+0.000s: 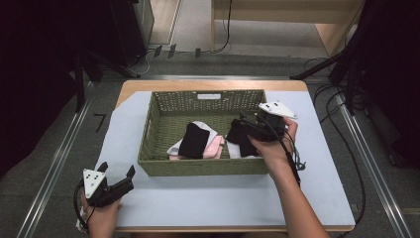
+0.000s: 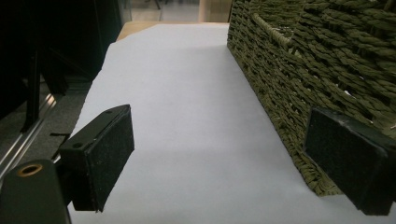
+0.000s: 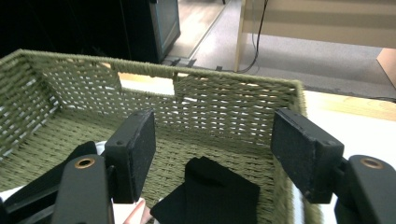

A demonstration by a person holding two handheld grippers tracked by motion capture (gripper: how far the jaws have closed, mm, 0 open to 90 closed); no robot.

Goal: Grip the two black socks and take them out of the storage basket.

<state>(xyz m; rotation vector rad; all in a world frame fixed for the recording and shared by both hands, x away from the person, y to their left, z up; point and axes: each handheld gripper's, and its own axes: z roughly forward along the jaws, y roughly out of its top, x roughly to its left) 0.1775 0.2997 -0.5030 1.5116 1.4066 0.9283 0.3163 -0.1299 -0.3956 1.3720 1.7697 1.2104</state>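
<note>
Right gripper point(image 1: 246, 130) hangs over the right end of the olive-green woven rectangular basket point(image 1: 148, 148), jaws spread wide and holding nothing. In the right gripper view a folded black cloth piece point(image 3: 210, 193) lies on the basket floor directly below and between the open jaws; the far wall with its cut-out handle slot point(image 3: 146, 84) stands beyond them.

Left gripper point(image 1: 121, 181) rests low at the near left corner of the white sheet point(image 1: 223, 198) that covers the table, jaws also wide, empty. In its own view the basket's outer wall point(image 2: 299, 70) runs just beside its right-hand pad point(image 2: 348, 161); whether pad and weave touch cannot be told.

Risks, judged:
- The right jaws may close on the weave of the floor or the right wall as well as the cloth, since the wall sits just beside the outer jaw; the basket would then lift or skid.
- Nothing holds the basket down. The left gripper is beside it, not on it, so any drag from the right side could slide it over the smooth sheet.
- The pieces overlap, so a pinch on one could carry a neighbour along.
- The trailing cable point(image 1: 296, 166) at the right wrist could snag the basket rim.

Count:
- One basket.
- Folded black pieces: at least two, one left of the right gripper point(image 1: 194, 141), one beneath it.
- One pale pink piece point(image 1: 216, 147).
- White cloth point(image 1: 174, 148) under them, number uncertain.
- Two grippers.
</note>
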